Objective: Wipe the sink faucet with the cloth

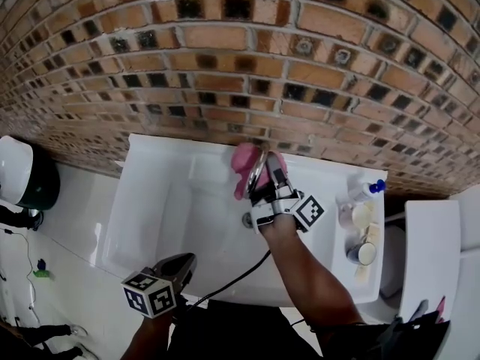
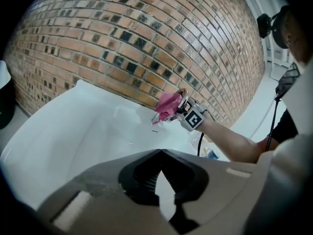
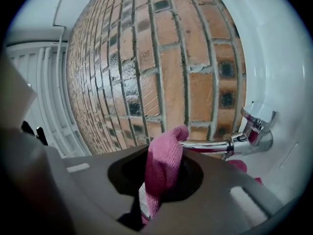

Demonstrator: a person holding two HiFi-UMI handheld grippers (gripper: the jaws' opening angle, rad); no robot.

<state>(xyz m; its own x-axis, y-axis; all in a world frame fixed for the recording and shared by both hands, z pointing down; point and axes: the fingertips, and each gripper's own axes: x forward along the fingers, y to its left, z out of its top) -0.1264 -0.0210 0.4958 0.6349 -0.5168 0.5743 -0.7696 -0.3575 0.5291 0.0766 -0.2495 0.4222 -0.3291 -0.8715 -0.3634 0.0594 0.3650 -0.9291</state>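
A white sink is mounted against a brick wall. Its chrome faucet arches over the basin and shows as a horizontal spout in the right gripper view. My right gripper is shut on a pink cloth, which is draped over the spout. The cloth fills the jaws of the right gripper and touches the spout. My left gripper hovers over the sink's front edge, away from the faucet. In its own view the left gripper has its tips together and holds nothing.
A spray bottle with a blue cap and small jars stand on the sink's right ledge. The drain lies below the faucet. A black-and-white bin stands at left, and a white fixture at right.
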